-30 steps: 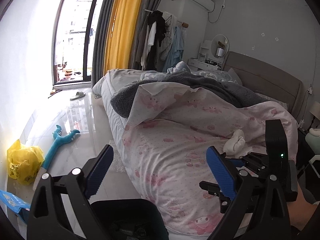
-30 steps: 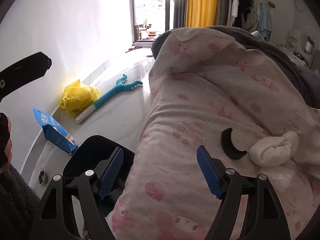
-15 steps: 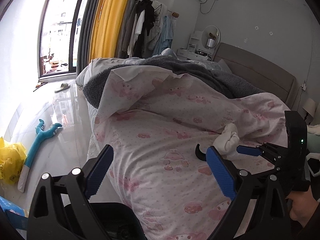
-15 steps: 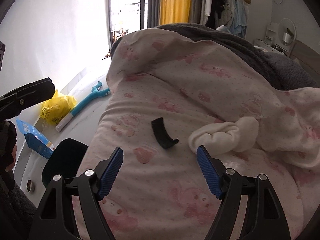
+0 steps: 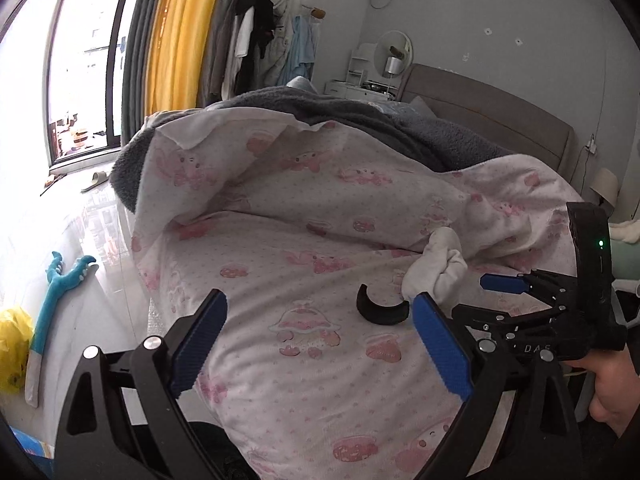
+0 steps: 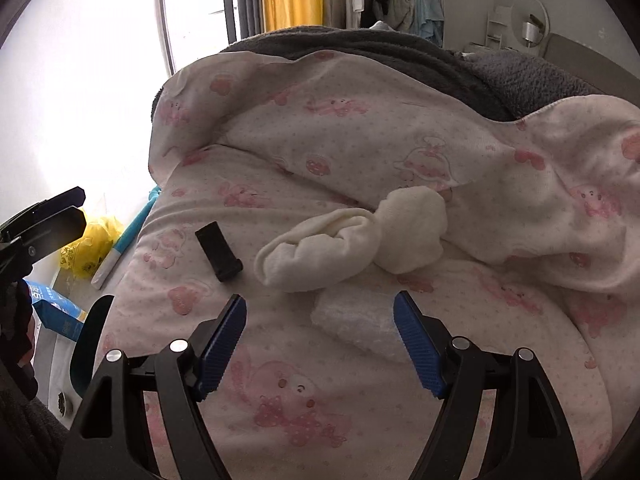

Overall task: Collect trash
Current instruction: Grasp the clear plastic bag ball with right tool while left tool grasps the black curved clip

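A curved black plastic piece [image 5: 382, 309] lies on the pink patterned quilt [image 5: 320, 240]; it also shows in the right wrist view [image 6: 219, 251]. Next to it lies a knotted white sock [image 6: 352, 240], also in the left wrist view [image 5: 438, 264]. A crumpled white tissue [image 6: 354, 322] lies just ahead of my right gripper [image 6: 320, 336], which is open and empty over the quilt. My left gripper [image 5: 318, 344] is open and empty above the bed's edge. The right gripper shows in the left wrist view [image 5: 520, 300].
A black bin [image 6: 90, 340] stands on the floor beside the bed. A yellow bag [image 6: 90, 244], a blue packet [image 6: 56, 312] and a blue-and-white toy [image 5: 56, 300] lie on the floor by the wall. A grey blanket [image 5: 360, 120] covers the far bed.
Both grippers have moved up and over the bed toward the sock and black piece. The tissue has come into the right wrist view. Both stay open.
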`<state>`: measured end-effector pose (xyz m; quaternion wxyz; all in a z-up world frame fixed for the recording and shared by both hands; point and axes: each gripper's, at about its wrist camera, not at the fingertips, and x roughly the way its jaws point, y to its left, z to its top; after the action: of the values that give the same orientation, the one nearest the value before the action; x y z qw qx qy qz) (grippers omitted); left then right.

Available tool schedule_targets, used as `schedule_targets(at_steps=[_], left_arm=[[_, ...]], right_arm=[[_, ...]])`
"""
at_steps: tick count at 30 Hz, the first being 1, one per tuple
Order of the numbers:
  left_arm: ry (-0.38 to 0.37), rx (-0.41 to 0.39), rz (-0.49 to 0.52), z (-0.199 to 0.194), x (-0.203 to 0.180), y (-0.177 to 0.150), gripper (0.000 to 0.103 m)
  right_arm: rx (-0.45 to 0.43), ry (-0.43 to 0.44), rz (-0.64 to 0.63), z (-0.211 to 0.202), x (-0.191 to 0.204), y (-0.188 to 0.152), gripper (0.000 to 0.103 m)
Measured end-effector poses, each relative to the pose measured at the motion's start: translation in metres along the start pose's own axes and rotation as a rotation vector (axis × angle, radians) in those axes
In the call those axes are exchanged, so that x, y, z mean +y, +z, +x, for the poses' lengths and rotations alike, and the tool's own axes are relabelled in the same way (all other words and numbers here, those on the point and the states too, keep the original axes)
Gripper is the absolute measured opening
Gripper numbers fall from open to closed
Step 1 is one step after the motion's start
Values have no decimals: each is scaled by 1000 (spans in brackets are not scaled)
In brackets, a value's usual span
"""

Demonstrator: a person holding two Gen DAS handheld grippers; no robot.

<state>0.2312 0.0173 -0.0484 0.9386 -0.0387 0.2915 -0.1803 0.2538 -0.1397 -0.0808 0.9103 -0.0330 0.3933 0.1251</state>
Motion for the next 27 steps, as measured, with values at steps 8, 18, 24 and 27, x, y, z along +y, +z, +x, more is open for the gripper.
schedule_targets(at_steps=[8,18,24,27], left_arm=[[-44,52,42,31,-18,-1,95],[-79,120,70,60,-36,-6,95],[-86,139,81,69,-45,-8,95],[-86,138,98,74,-52,-9,94]], right_arm=[[20,-35,7,11,-19,-4,77],[30,4,77,19,-45,-9,45],[-6,33,118,11,-60,-10,28],[-12,54,138,11,-66,-11,26]])
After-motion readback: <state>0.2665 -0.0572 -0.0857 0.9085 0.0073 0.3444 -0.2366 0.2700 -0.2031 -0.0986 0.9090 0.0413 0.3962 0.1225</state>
